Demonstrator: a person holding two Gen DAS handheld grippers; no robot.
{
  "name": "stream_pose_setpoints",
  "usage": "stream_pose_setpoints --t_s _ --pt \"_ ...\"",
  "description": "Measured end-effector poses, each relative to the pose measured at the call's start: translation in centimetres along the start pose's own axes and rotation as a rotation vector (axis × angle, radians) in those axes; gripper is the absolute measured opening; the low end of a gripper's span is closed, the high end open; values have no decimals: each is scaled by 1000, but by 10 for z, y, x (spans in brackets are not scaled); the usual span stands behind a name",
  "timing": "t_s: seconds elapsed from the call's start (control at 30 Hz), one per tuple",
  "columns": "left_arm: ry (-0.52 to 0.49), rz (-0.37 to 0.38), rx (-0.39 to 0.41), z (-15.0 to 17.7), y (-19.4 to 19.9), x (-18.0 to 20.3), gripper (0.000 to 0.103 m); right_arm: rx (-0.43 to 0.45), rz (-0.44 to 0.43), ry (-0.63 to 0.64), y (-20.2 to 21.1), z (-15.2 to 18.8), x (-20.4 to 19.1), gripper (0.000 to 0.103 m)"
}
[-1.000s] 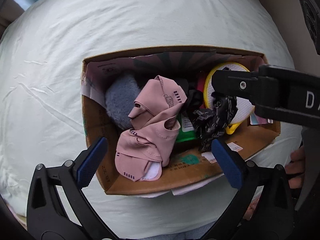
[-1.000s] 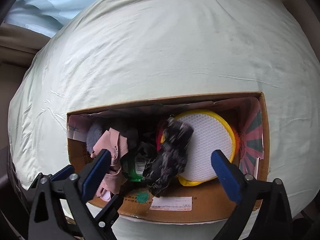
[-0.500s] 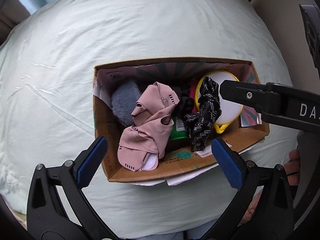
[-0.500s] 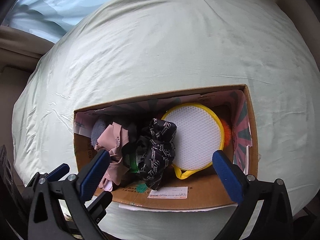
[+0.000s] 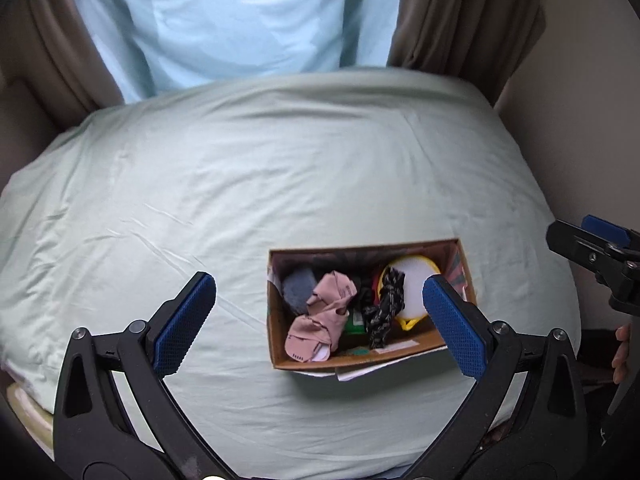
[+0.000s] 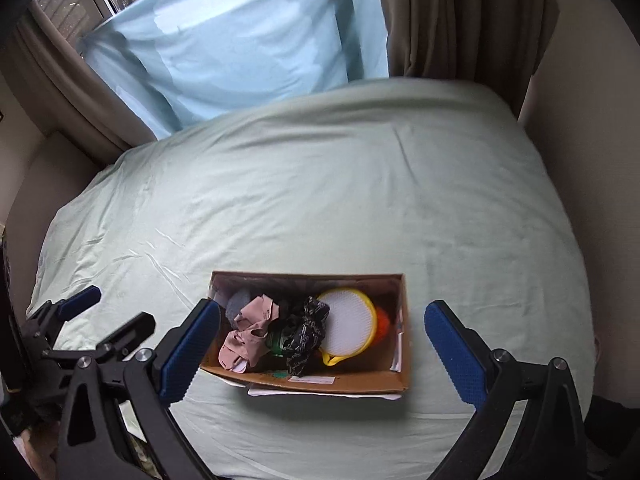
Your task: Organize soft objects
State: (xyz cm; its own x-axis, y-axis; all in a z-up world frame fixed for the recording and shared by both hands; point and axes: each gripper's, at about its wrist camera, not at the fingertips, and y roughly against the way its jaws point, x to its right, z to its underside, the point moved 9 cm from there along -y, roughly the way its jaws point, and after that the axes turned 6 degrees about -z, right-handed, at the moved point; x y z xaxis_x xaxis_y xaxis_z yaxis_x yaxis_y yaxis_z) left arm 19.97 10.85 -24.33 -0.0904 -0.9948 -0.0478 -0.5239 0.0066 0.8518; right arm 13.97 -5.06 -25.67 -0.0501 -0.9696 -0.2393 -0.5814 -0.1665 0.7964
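Pale green bed (image 5: 280, 168) under curtains. Left wrist view: left tool (image 5: 316, 320) spread wide, gripping nothing, above cardboard box (image 5: 360, 356) holding pink cloth (image 5: 320, 316), grey fluffy piece (image 5: 298, 290), black patterned scrunchie (image 5: 386, 304), yellow-rimmed white disc (image 5: 416, 284).

Right wrist view: right tool (image 6: 320, 350) likewise wide apart and empty, above same box (image 6: 360, 380) near bed's front edge; pink cloth (image 6: 250, 330) left, scrunchie (image 6: 306, 336) middle, disc (image 6: 348, 326) right.

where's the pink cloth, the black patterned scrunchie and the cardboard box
pink cloth (image 5: 320, 320): left wrist view, middle folds.
black patterned scrunchie (image 6: 306, 334): right wrist view, its bunched centre.
cardboard box (image 6: 360, 380): right wrist view, near wall.
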Motion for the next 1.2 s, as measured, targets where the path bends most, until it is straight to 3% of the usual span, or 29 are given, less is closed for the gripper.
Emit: stream_pose_setpoints --t_s 0.27,0.57,0.93,1.2 --pt "45 -35 250 -38 116 -3 103 250 91 84 124 -34 -1 102" --pt "91 -52 457 -40 196 9 103 393 109 134 182 -28 -11 102" --pt "95 -70 564 -42 233 21 103 492 116 158 209 -30 -10 102" --pt "94 -81 559 -40 233 25 103 503 110 154 213 -29 -6 102"
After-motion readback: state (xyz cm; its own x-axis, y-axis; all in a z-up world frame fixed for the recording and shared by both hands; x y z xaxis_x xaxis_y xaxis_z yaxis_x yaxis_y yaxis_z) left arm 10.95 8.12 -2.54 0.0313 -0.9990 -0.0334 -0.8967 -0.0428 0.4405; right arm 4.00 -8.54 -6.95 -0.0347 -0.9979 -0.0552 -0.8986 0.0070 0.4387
